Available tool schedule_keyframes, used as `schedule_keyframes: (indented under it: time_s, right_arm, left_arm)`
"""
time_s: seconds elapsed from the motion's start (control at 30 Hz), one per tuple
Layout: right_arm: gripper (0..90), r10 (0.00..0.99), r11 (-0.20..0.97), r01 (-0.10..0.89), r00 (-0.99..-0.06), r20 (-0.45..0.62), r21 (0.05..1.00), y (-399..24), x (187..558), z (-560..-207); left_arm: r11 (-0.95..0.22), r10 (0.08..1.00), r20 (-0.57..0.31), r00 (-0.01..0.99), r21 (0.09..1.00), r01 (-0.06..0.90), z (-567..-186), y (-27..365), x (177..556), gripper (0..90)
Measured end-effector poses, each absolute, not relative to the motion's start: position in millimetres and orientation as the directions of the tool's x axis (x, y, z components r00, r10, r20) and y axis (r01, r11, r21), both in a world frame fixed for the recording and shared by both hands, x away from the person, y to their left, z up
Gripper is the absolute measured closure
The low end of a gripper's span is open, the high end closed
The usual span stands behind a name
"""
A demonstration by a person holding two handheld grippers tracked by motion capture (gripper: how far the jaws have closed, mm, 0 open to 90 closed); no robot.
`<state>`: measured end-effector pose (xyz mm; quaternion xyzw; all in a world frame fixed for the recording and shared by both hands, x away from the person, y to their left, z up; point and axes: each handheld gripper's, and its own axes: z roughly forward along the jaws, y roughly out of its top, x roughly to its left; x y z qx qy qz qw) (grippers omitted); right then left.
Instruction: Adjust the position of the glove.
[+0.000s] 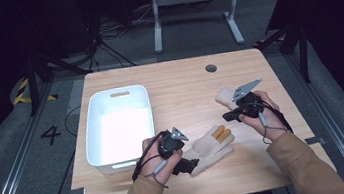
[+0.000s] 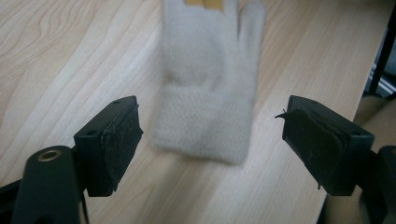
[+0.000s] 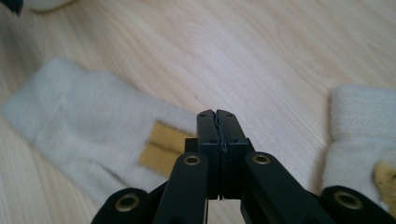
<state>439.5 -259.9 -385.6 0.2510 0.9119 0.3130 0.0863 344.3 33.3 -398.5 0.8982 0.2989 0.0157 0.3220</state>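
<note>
The left gripper (image 2: 210, 140), jaws wide and empty, lines up on the near glove's (image 2: 205, 93) cuff; next it must close there, the right gripper (image 3: 218, 116) being shut on nothing

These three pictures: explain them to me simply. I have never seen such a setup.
A person sits at a wooden table with a hand-held two-jaw gripper in each hand. The high view looks down from above; each of the other two looks along one gripper's own jaws. On the table lie a white bin and two cream gloves. The left gripper is open, its jaws either side of the near glove's cuff. The right gripper is shut and empty, beside the far glove. Nothing is held.
</note>
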Motion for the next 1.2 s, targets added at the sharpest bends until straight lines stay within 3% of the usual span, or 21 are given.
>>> schedule_keyframes:
  time_s: [0.23,0.27,0.33,0.43,0.6,0.73,0.83,1.2]
  right_arm:
    - [90.0,0.5,0.724,0.415,-0.866,-0.004,0.552,-264.5,441.0,-390.5]
    - [90.0,0.49,0.735,0.409,-0.872,-0.007,0.541,-264.7,441.6,-392.1]
    - [90.0,0.487,0.742,0.41,-0.874,-0.005,0.53,-262.8,441.7,-395.1]
    - [90.0,0.479,0.75,0.408,-0.878,-0.002,0.52,-260.5,441.6,-398.3]
    - [90.0,0.473,0.76,0.402,-0.881,-0.009,0.51,-254.3,443.3,-403.0]
    - [90.0,0.46,0.762,0.386,-0.888,-0.016,0.521,-245.4,445.4,-404.6]
    - [90.0,0.444,0.77,0.369,-0.896,-0.022,0.521,-236.6,446.4,-407.3]
    - [90.0,0.424,0.774,0.36,-0.906,-0.003,0.521,-214.3,449.9,-421.8]
  left_arm:
    - [-0.698,0.53,-0.064,0.846,0.534,0.478,-390.8,28.9,335.4,17.8]
    - [-0.731,0.512,-0.002,0.859,0.525,0.437,-390.1,28.2,332.4,19.3]
    - [-0.715,0.541,0.016,0.841,0.536,0.449,-389.6,27.2,331.5,29.4]
    - [-0.716,0.539,0.006,0.842,0.531,0.454,-388.4,28.1,331.4,36.7]
    - [-0.725,0.521,-0.075,0.85,0.488,0.487,-383.5,29.9,330.7,48.8]
    - [-0.747,0.534,-0.028,0.845,0.452,0.487,-377.4,31.3,328.7,48.8]
    - [-0.748,0.545,-0.024,0.838,0.439,0.499,-374.5,35.1,327.5,38.6]
    - [-0.761,0.542,-0.056,0.838,0.389,0.519,-375.3,35.7,321.7,39.9]
